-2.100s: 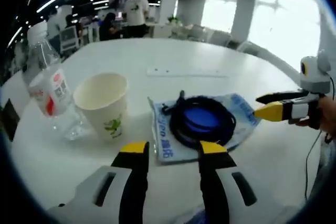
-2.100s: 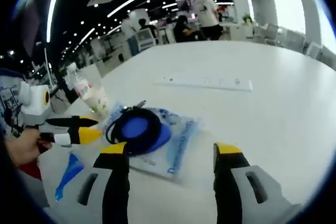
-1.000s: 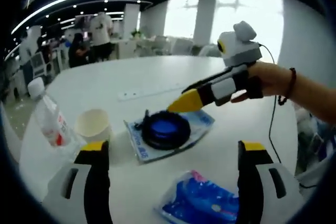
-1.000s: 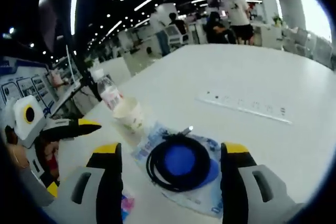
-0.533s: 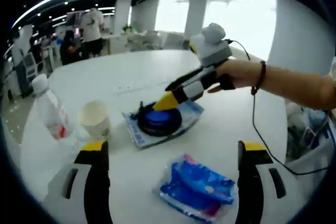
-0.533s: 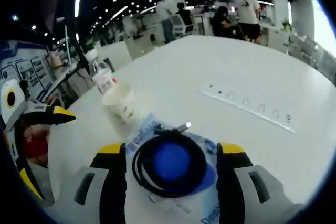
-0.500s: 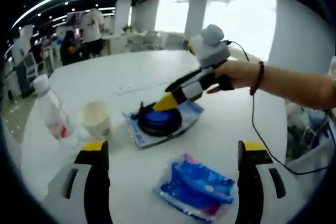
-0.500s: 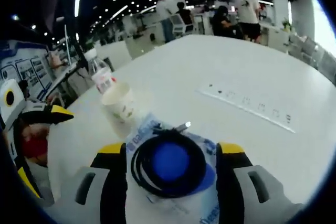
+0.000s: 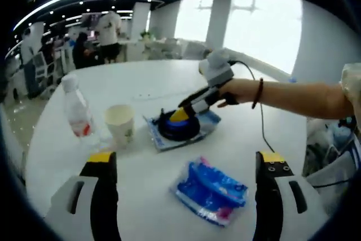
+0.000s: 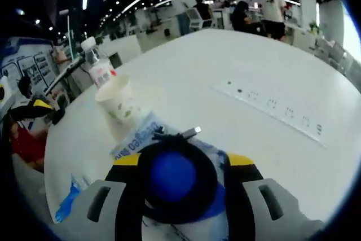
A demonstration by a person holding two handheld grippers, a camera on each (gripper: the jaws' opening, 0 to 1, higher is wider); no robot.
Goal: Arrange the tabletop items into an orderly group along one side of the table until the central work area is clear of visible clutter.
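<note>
2 claw jaws astride cable pouch

white table, bottle, cup, pouches

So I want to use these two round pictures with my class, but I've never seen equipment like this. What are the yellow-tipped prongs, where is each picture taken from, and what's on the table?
No robot here: a person holds a two-pronged grasping tool in each hand, and a fisheye camera rides on each.

The left gripper view looks out between the left tool, open and holding nothing. In it the person's hand brings the right tool down onto a bagged blue disc with a black cable coil. The right gripper view shows that bundle close up between the right tool's prongs; whether it is gripped yet is unclear.

Also on the white table: a water bottle, a paper cup and a blue packet.
</note>
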